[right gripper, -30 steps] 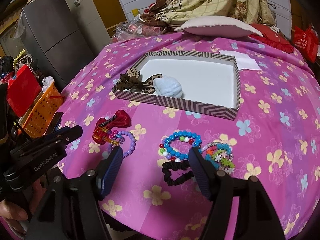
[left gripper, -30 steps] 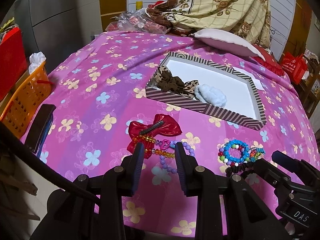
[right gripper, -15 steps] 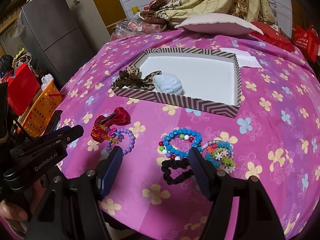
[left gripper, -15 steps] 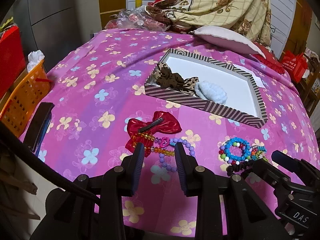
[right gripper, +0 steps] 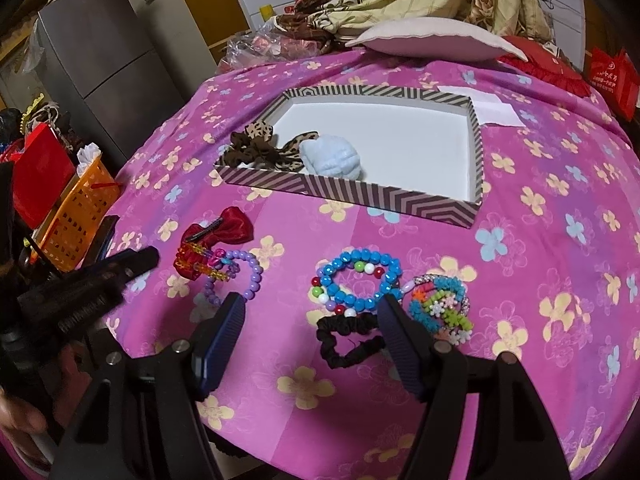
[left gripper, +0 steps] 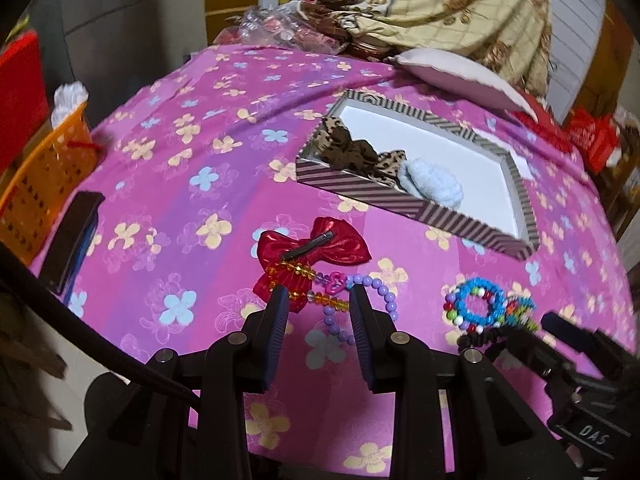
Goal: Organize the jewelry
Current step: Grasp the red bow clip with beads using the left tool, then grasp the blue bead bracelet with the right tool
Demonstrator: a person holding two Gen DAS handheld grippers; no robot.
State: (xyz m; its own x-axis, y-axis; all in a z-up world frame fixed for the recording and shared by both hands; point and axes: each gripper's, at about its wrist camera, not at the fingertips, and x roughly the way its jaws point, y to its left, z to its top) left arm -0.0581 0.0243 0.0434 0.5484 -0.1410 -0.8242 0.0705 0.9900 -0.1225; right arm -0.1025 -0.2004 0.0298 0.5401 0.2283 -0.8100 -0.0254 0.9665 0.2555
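Two grippers hang above the near edge of a bed covered in a pink flowered sheet (right gripper: 540,240), both with fingers spread and holding nothing. Between the fingers of the left gripper (left gripper: 316,300) lie an orange bead strand (left gripper: 304,280) and a pink heart charm (left gripper: 336,282); just beyond its left finger sits the red bow clip (left gripper: 316,246), and past its right finger curls the purple bead bracelet (left gripper: 376,300). Between the fingers of the right gripper (right gripper: 312,312) lie the blue bead bracelet (right gripper: 356,282) and, nearer, the black scrunchie (right gripper: 348,340); outside its right finger sits a multicoloured flower bracelet (right gripper: 440,308).

Likely trouble: the orange strand, bow and purple bracelet overlap, so closing there may drag all three or drop one on the way. Round beads could also slip from the pads, and the soft sheet may get pinched along with them.

Well beyond both sets of fingers, the striped tray (right gripper: 400,200) holds leopard-print scrunchies (right gripper: 260,148) and a fluffy pale-blue scrunchie (right gripper: 332,158) in its near-left corner; its remaining white floor is bare.
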